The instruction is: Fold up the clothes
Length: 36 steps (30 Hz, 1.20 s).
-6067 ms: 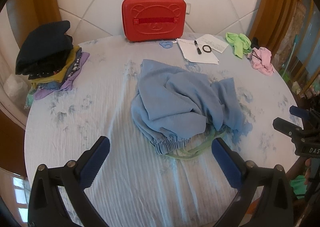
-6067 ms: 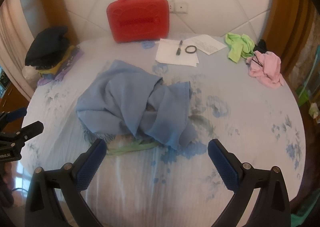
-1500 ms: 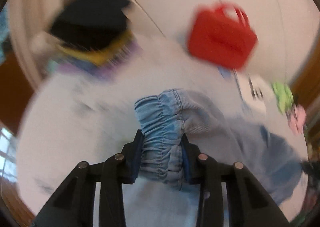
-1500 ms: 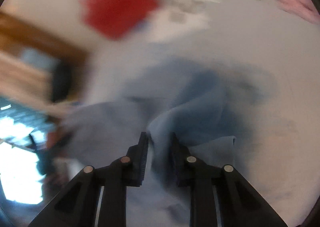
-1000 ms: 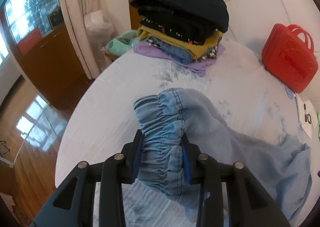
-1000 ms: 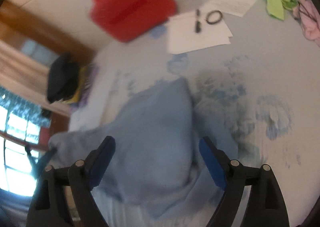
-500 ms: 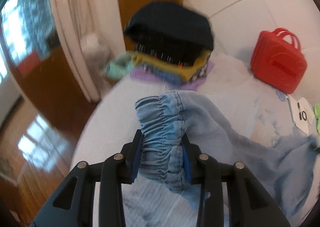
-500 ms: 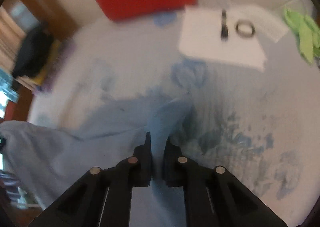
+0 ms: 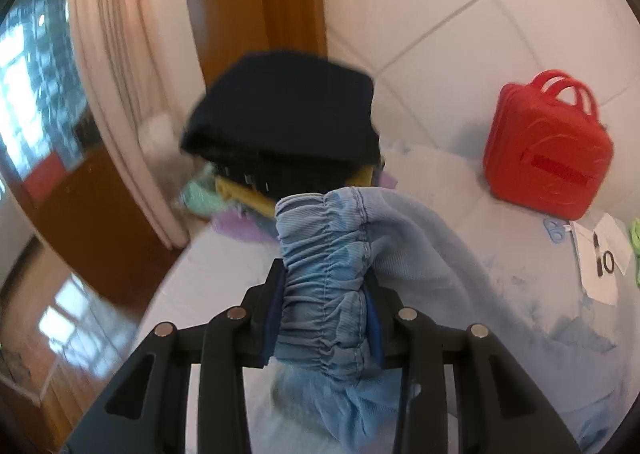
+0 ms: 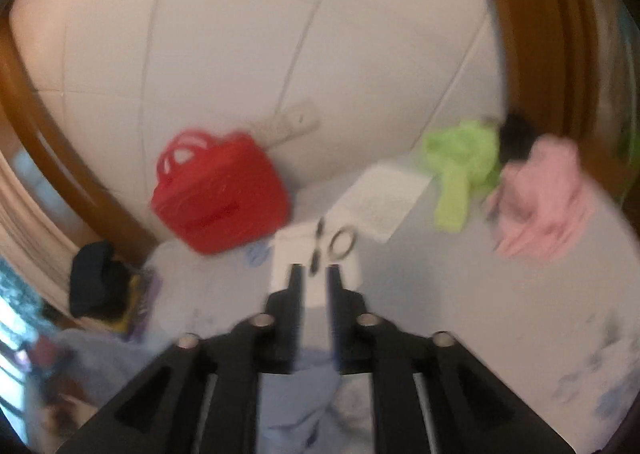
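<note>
Light blue trousers with a gathered elastic waistband [image 9: 324, 238] hang lifted over the cloth-covered table [image 9: 432, 178]. My left gripper [image 9: 324, 270] is shut on the bunched waistband, and the rest of the garment trails down to the right. In the blurred right wrist view my right gripper [image 10: 315, 270] is raised above the table. Its jaws stand narrow and are opening. A fold of the blue trousers [image 10: 296, 394] sits between them at the back and hangs below, while white paper shows through the gap at the tips.
A stack of folded clothes topped by a dark garment [image 9: 284, 122] sits at the table's far left edge, near a curtain. A red carry case [image 9: 548, 150] stands at the back against the padded wall. Papers with a pen and ring [image 10: 380, 198], a green cloth [image 10: 460, 162] and a pink cloth [image 10: 540, 198] lie behind.
Both hands have risen with the trousers. The right gripper, wide open a second ago, closed on a fold of the blue cloth and lifted it. The left grip is unchanged.
</note>
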{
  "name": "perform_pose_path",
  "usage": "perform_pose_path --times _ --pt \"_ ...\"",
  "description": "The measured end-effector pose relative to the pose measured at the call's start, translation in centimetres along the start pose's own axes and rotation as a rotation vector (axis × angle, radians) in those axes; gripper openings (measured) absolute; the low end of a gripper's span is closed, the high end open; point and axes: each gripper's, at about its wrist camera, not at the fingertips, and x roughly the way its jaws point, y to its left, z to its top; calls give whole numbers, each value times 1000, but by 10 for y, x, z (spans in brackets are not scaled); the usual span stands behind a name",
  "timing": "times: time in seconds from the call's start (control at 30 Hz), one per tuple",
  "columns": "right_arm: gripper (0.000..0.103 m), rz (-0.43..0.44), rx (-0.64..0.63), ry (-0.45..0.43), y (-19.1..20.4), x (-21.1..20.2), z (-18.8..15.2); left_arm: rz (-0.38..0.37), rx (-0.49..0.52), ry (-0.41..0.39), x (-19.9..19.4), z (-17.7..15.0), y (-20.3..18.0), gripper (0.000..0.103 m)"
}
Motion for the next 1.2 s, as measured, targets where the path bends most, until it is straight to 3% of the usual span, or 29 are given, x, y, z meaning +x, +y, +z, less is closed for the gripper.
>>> perform_pose_path --times 0.03,0.1,0.13,0.27,0.4,0.47,0.5,0.53,0.57,0.7,0.77,0.8,0.83,0.9,1.0,1.13,1.2 --pt "68 7 -6 45 0 12 -11 10 -5 6 3 -3 1 34" --pt "101 33 -6 155 -2 48 -42 44 -15 15 7 -10 7 34" --pt "102 46 -2 210 -4 68 -57 69 -19 18 9 -14 12 34" --pt "102 76 76 379 -15 135 -109 158 -68 34 9 -24 47 34" --pt "102 73 75 454 -3 175 -142 201 -119 59 2 -38 86 34" --pt "98 69 10 476 20 188 -150 202 -142 73 -2 -47 100 34" --pt "70 65 -23 489 32 195 -154 211 -151 77 -2 -51 106 35" --pt "18 64 -55 501 45 202 -157 220 -159 80 -2 -55 111 35" --pt "10 99 -75 507 60 206 -158 240 -164 87 1 -59 118 35" --pt "15 551 -139 574 142 195 -163 315 -194 124 13 -76 144 35" --pt "34 650 -244 579 178 180 -166 340 -211 145 18 -85 155 35" --pt "52 666 -288 569 190 172 -166 353 -220 155 21 -90 160 35" --pt "69 629 -325 537 195 165 -163 348 -229 166 24 -94 163 35" --pt "77 550 -317 471 187 156 -151 337 -231 189 30 -103 165 35" --pt "77 399 -244 406 159 159 -129 309 -211 193 35 -107 157 35" --pt "77 191 -246 458 141 197 -124 267 -195 183 37 -104 148 35" --pt "77 133 -290 490 146 218 -133 257 -181 176 37 -101 145 35"
